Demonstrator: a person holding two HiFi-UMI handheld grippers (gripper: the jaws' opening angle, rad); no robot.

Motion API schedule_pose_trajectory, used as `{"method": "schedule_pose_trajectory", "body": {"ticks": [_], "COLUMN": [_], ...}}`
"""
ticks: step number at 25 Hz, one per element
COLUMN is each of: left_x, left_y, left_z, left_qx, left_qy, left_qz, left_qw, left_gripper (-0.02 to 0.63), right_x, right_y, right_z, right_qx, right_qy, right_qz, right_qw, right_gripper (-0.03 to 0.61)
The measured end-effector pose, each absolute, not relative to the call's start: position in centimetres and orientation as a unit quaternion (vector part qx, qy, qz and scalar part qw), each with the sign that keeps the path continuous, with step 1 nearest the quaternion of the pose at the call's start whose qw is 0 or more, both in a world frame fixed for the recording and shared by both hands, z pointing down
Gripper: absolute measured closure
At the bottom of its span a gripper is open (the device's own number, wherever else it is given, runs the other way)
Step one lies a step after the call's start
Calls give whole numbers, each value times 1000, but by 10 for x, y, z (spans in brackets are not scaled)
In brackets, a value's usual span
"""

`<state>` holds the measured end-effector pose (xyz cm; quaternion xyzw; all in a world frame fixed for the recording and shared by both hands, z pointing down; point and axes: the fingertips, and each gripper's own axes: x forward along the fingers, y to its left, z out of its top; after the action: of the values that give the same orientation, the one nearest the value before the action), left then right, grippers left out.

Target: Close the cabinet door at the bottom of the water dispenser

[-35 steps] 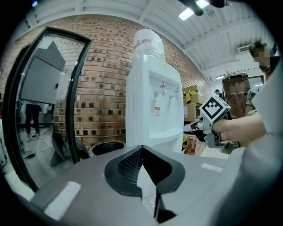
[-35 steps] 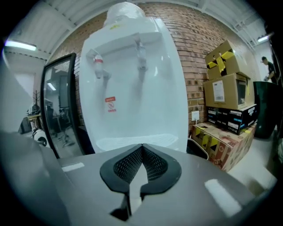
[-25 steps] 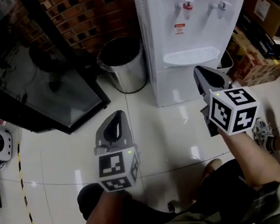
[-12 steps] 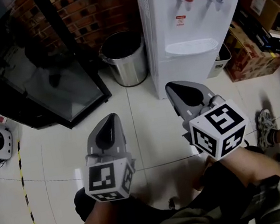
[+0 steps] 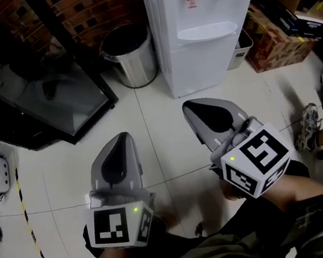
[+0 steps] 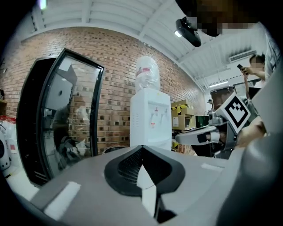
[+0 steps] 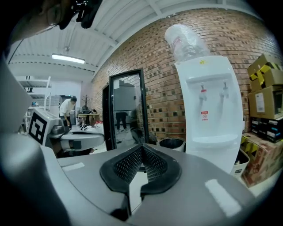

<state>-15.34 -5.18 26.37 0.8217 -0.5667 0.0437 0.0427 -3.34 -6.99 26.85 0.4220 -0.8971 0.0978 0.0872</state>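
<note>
A stretch of tiled floor (image 5: 160, 125) is left open up to the water dispenser (image 5: 199, 58). Its left side is flanked by a steel bin (image 5: 128, 54), its right by cardboard boxes (image 5: 273, 47); farther left, passage is blocked by a glass-fronted cabinet (image 5: 47, 101).

White water dispenser (image 5: 203, 9), standing upright.
Its bottom cabinet door (image 5: 211, 64) is shut, flush with the plain white front.

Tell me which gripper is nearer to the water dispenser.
Right. The right gripper is in front of the water dispenser, apart from its base; the left gripper is farther out and off to the side, more in line with the steel bin.
</note>
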Motion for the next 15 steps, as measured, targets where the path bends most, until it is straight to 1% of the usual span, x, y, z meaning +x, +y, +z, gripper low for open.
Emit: {"method": "schedule_pose_trajectory", "body": {"ticks": [7,12,15], "left_x": [-142,-145,-143], "left_y": [-37,-37,-36], "left_z": [262,266,265], "left_qx": [832,829,829], "left_qy": [-551,-556,-555], "left_qz": [58,54,59], "left_qw": [36,27,36], "left_gripper": [614,614,612], "right_x": [-49,-52,-52], "right_y": [-34,-24,-25], "right_z": [257,256,258], "right_qx": [411,409,411], "right_qy": [-907,-908,-907], "right_qz": [61,53,50], "right_qw": [68,72,78], "right_gripper": [578,578,578]}}
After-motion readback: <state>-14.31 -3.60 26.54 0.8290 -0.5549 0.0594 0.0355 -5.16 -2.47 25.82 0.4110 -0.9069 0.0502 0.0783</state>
